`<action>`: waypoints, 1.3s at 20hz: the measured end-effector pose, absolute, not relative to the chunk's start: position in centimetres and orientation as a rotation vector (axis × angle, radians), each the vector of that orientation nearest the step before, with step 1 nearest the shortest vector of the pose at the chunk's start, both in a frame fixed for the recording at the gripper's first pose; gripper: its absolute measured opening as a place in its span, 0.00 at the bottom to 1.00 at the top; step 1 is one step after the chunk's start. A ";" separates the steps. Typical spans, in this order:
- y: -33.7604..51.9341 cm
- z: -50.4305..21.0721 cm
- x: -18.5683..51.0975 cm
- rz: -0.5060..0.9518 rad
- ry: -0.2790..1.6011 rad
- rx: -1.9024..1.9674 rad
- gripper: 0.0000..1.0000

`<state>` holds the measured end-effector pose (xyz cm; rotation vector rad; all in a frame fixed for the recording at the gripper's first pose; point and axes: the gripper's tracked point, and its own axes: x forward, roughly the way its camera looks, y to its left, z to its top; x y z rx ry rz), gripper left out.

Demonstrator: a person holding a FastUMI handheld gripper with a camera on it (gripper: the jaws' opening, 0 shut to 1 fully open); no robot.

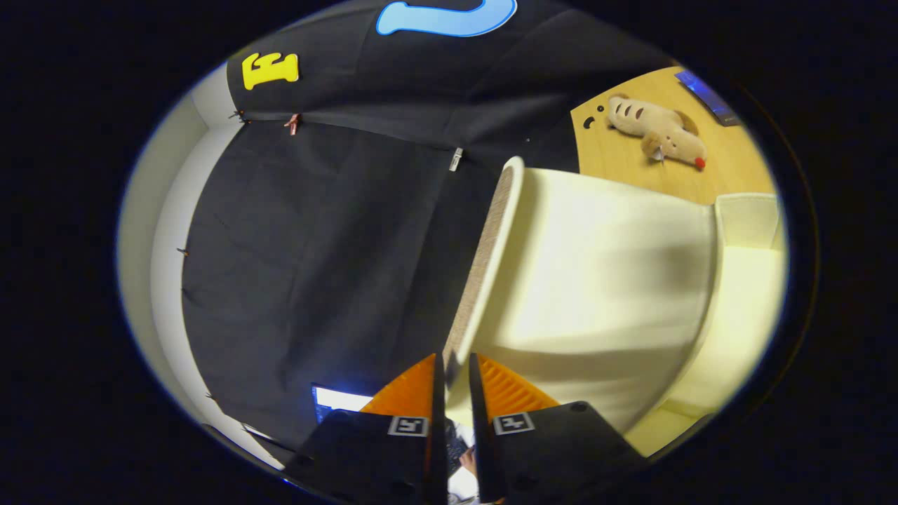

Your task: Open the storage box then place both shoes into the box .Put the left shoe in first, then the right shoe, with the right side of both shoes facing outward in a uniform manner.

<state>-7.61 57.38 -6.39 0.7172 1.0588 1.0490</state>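
Clamped nearly together, the gripper [456, 368] had its two fingers pinching the edge of the storage box lid [596, 280], a cream panel with a woven-looking rim that ran up and away from the fingertips. I judged the lid to be swung up on its hinge, since its broad inner face stood just beyond the fingers and the pale box body [747, 308] sat behind it. To finish the opening well, I would have kept the pinch firm on the rim and followed the lid's arc rather than pulling straight (a thin edge like that could slip out sideways), until it rested fully back.

Past the lid lay a wooden table [617, 151] with one plush toy dog [659, 130] on it and one dark flat device [708, 95] near its far side. I counted one box and one lid. Neither shoe could I place from where I watched.
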 end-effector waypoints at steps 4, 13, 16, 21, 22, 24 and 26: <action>52.0 -8.9 -5.8 0.967 0.961 0.506 0.97; 31.0 -9.0 -2.3 0.701 0.694 0.150 0.98; 23.5 -10.1 -2.0 0.612 0.663 0.023 0.98; 13.0 -13.8 -1.0 0.441 0.630 -0.128 0.98; 11.4 -15.0 -1.1 0.419 0.641 -0.146 0.99; 9.4 -17.4 -1.6 0.406 0.698 -0.135 0.99; 7.6 -20.0 -2.4 0.391 0.748 -0.110 0.99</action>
